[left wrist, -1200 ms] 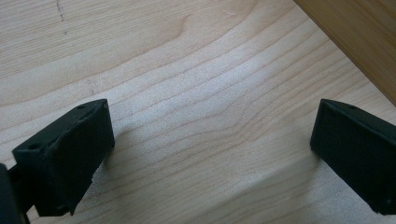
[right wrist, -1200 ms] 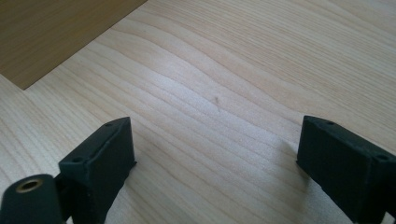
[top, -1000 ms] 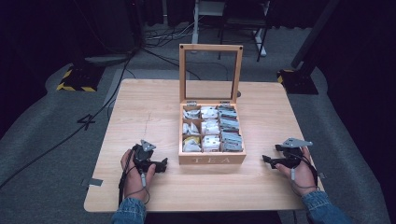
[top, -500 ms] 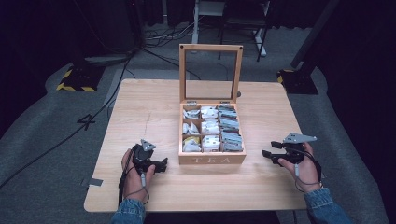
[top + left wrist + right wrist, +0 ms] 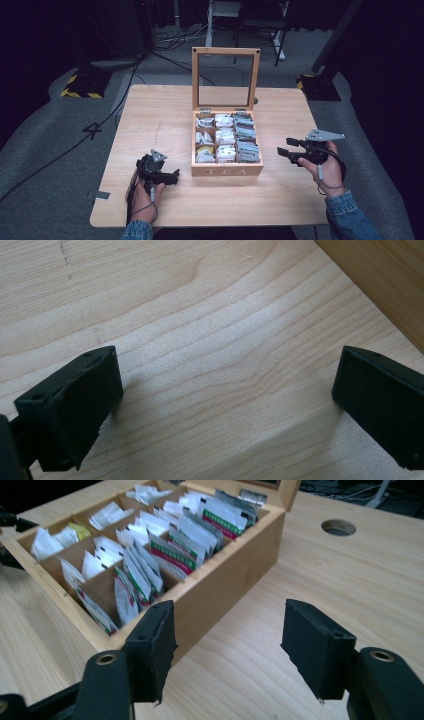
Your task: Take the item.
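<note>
Light wooden table [image 5: 165, 115]; open wooden tea box [image 5: 227, 170] sits centre, lid upright at far side; round hole [image 5: 338, 527] in tabletop right of box.

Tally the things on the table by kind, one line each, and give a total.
Wooden tea box with its lid up: 1
Compartments in the box: 9
Grippers, left and right, both with fingers apart: 2
Round hole in the tabletop: 1
Total: 13

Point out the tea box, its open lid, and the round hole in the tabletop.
tea box [image 5: 227, 171], high view, front wall bearing the lettering.
lid [image 5: 225, 51], high view, top rail of the upright frame.
round hole [image 5: 338, 527], right gripper view, its dark centre.
</note>
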Tool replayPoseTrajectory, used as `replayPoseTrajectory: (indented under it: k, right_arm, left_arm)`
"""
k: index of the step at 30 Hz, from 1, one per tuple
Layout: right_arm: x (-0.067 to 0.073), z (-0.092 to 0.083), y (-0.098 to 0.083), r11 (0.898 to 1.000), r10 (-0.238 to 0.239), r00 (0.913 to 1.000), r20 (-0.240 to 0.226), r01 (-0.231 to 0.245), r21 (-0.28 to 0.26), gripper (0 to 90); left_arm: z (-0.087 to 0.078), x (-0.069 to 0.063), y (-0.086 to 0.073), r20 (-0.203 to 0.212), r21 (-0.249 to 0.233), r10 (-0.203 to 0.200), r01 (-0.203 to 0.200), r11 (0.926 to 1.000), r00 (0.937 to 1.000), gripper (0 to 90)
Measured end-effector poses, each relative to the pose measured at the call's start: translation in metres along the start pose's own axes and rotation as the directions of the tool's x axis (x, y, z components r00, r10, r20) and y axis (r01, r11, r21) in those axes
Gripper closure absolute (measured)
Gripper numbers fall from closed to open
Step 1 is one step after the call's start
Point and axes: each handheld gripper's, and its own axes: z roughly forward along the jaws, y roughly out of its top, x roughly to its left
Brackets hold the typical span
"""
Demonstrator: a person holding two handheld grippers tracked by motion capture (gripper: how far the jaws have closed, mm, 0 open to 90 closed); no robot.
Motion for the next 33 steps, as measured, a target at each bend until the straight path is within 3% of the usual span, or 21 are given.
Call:
replayPoseTrajectory:
  k: [10, 25, 27, 28, 29, 30, 33]
  right_arm:
    - [0.006, 0.001, 0.024, 1.000, -0.016, 0.9997, -0.017, 0.015, -0.026, 37.6]
    - [0.040, 0.026, 0.051, 0.997, -0.059, 0.9900, -0.129, 0.053, -0.048, 38.2]
    - [0.048, 0.032, 0.054, 0.997, -0.073, 0.9857, -0.152, 0.068, -0.041, 38.5]
    - [0.056, 0.037, 0.056, 0.995, -0.096, 0.9781, -0.185, 0.093, -0.024, 39.4]
    - [0.056, 0.037, 0.056, 0.995, -0.096, 0.9781, -0.185, 0.093, -0.024, 39.4]
    - [0.064, 0.042, 0.058, 0.994, -0.110, 0.9694, -0.219, 0.109, -0.018, 39.6]
    - [0.071, 0.046, 0.061, 0.993, -0.120, 0.9634, -0.240, 0.118, -0.023, 40.2]
  left_arm:
    - [0.000, 0.000, 0.000, -0.002, 0.000, -0.003, 0.003, 1.0000, 1.0000, 0.1]
    - [0.002, 0.000, 0.002, -0.005, -0.001, -0.008, 0.008, 1.0000, 1.0000, 0.1]
    - [0.002, 0.000, 0.002, -0.005, 0.000, -0.008, 0.008, 1.0000, 1.0000, 0.1]
    - [0.002, 0.000, 0.003, -0.006, 0.000, -0.009, 0.009, 1.0000, 0.9999, 0.1]
    - [0.002, 0.000, 0.003, -0.006, 0.000, -0.009, 0.009, 1.0000, 0.9999, 0.1]
    - [0.002, 0.000, 0.003, -0.006, 0.000, -0.009, 0.009, 1.0000, 0.9999, 0.1]
    - [0.002, 0.000, 0.003, -0.006, 0.000, -0.008, 0.008, 1.0000, 0.9999, 0.2]
